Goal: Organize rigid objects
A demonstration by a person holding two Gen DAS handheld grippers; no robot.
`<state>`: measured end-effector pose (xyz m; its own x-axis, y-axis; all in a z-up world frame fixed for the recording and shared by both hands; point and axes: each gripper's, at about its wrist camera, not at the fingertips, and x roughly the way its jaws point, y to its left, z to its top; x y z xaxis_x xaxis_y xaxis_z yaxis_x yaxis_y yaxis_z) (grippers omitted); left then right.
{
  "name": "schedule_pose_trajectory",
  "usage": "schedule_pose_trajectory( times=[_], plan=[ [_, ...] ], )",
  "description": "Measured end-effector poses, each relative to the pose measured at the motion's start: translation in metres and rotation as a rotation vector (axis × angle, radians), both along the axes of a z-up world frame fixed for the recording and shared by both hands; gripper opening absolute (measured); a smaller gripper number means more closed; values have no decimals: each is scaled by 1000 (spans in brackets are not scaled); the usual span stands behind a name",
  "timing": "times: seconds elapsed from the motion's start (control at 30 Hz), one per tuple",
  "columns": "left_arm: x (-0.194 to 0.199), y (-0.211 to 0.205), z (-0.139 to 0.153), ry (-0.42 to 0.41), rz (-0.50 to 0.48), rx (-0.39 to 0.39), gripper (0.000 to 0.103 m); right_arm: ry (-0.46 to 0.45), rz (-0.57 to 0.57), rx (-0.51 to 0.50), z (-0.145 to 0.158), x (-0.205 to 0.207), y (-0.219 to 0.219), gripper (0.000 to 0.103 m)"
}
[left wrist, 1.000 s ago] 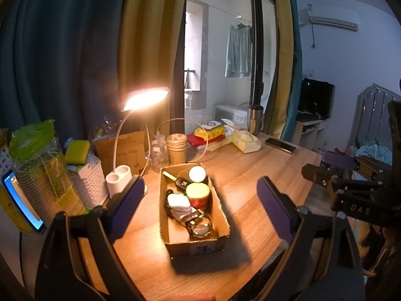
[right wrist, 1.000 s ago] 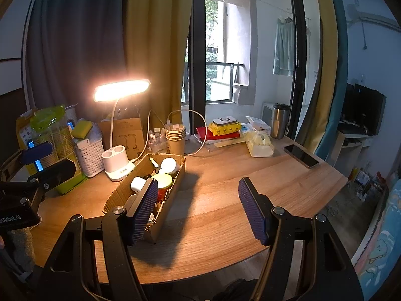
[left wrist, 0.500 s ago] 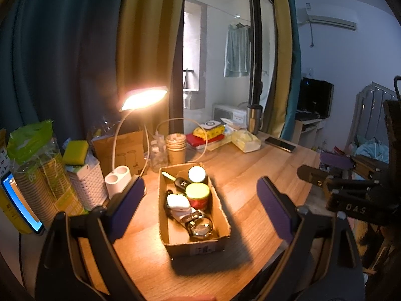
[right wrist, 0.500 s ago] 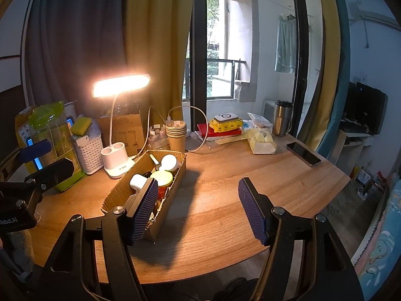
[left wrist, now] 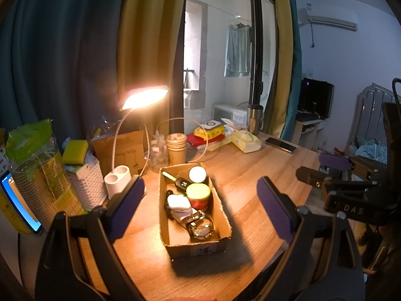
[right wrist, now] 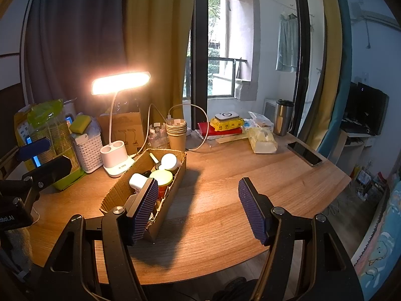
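**Box loaded, both jaws wide and empty**

Cardboard box (left wrist: 195,210) sits mid-worktop (left wrist: 250,165), long axis running 12 to 6 in the left wrist view. Small rigid items are inside it:
- car key (left wrist: 179,181) at the 12 o'clock end, lying flat
- white round lid (left wrist: 197,174) beside it at about 1 o'clock
- yellow-lidded jar (left wrist: 198,195) upright, mid-box on the 3 o'clock side
- white case (left wrist: 179,204) mid-box on the 9 o'clock side
- watch (left wrist: 201,228) toward the 6 o'clock end

My read: grouped in one container so loose hard items stay off the open wood. That fits an organized end state, or a box still being filled or emptied. Can't tell which.

Desk lamp (left wrist: 144,97) stands at 10 o'clock of the box and lights its contents. The clutter along the far edge (paper cups (left wrist: 176,148), white basket (left wrist: 86,183), phone (left wrist: 280,144)) is well apart from the box.

Left gripper (left wrist: 200,200): jaws spread apart, nothing between them, held back above the near edge. The box shows centred in the gap, dead ahead at 12.

Right gripper (right wrist: 198,208): jaws also spread, holding nothing. The box (right wrist: 147,183) is off-axis at 10 to 11 o'clock, partly hidden behind the left pad. Bare wood lies straight ahead.

Neither gripper touches anything.
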<state>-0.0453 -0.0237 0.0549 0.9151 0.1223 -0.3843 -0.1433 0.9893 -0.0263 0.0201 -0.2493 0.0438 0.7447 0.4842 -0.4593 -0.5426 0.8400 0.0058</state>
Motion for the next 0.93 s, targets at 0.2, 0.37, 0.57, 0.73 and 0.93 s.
schedule_pose_trajectory(
  times=[0.2, 0.37, 0.57, 0.73, 0.93],
  plan=[
    [1, 2, 0, 2, -3, -3, 92, -2, -1, -9, -1, 0, 1, 70],
    [1, 3, 0, 1, -2, -3, 92, -1, 3, -11, -3, 3, 1, 70],
    [4, 6, -1, 6, 1, -10, 92, 3, 2, -12, -4, 3, 1, 70],
    [6, 8, -3, 8, 6, -13, 92, 8, 4, -16, -7, 7, 3, 70],
    [11, 14, -5, 9, 10, -29, 92, 23, 11, -20, -13, 18, 6, 70]
  ],
)
